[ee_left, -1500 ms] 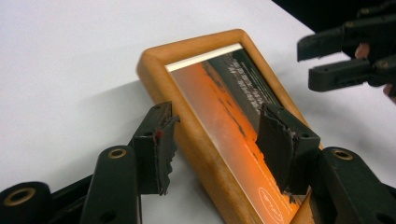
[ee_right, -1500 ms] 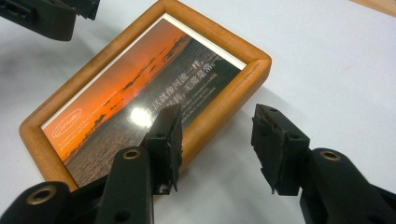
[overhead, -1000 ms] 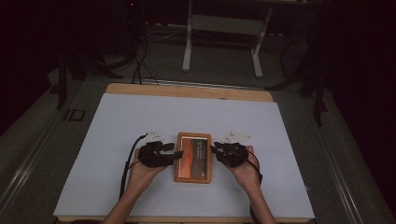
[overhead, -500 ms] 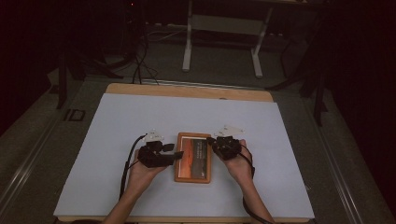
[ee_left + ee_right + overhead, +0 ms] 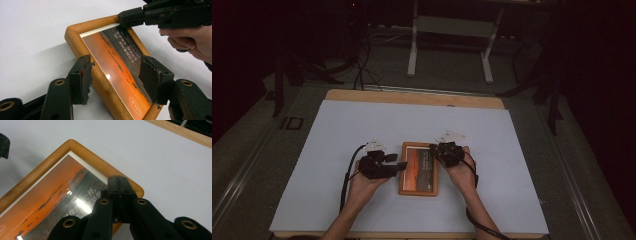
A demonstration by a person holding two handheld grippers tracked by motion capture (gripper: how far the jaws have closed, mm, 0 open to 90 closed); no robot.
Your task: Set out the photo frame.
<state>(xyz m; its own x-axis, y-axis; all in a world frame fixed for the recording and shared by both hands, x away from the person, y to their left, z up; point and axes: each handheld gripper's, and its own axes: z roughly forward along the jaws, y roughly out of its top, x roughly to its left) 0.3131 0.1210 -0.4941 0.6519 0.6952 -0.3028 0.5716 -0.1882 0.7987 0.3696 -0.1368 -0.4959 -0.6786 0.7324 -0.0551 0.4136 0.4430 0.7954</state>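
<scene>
A wooden picture frame (image 5: 418,170) with an orange sunset print lies flat on the white table top (image 5: 362,130). My left gripper (image 5: 401,166) sits at the frame's left side. In the left gripper view its jaws (image 5: 115,80) stand open astride the left rail (image 5: 75,37), one outside the wood, the other over the glass. My right gripper (image 5: 435,150) is shut with nothing between its jaws. Its tip (image 5: 119,180) rests at the top right corner of the frame (image 5: 50,185). That tip is also in the left gripper view as the right gripper (image 5: 122,18).
A wooden strip (image 5: 412,97) borders the far edge of the table. Behind it on the grey floor stand a white metal stand (image 5: 452,30) and dark cables (image 5: 359,60). White surface stretches to both sides of the frame.
My right gripper has moved left from beside the frame onto its top right corner, and its jaws have come together. The left gripper has kept its place.
</scene>
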